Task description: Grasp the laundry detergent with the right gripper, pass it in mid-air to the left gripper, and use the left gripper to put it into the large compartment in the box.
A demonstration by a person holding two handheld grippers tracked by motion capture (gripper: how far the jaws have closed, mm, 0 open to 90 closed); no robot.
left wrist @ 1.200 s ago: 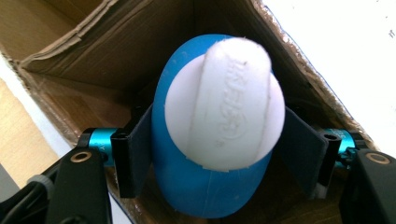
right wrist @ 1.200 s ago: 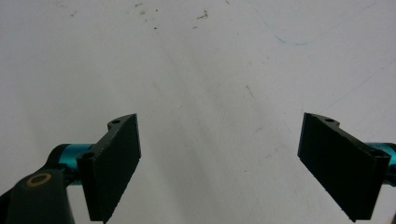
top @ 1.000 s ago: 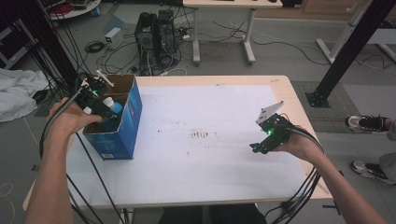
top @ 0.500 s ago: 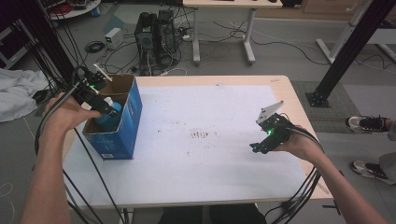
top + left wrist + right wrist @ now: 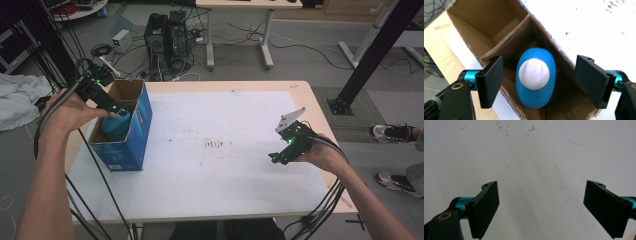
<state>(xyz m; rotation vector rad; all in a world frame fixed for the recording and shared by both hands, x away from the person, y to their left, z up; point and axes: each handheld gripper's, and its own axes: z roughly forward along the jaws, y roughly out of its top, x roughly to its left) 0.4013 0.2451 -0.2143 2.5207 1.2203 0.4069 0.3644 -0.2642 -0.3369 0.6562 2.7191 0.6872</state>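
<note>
Counter's white sheet is bare apart from the cardboard box (image 5: 122, 131) at 9 o'clock, blue bottle (image 5: 536, 77) dropped inside, left gripper (image 5: 540, 81) fingers just spreading off it, right gripper (image 5: 541, 207) wide, empty; next, lift clear.

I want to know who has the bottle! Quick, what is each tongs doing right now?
Left tongs: open, just been opening, blue bottle standing loose between them in the cardboard box.
Right tongs: open, holding nothing.
</note>
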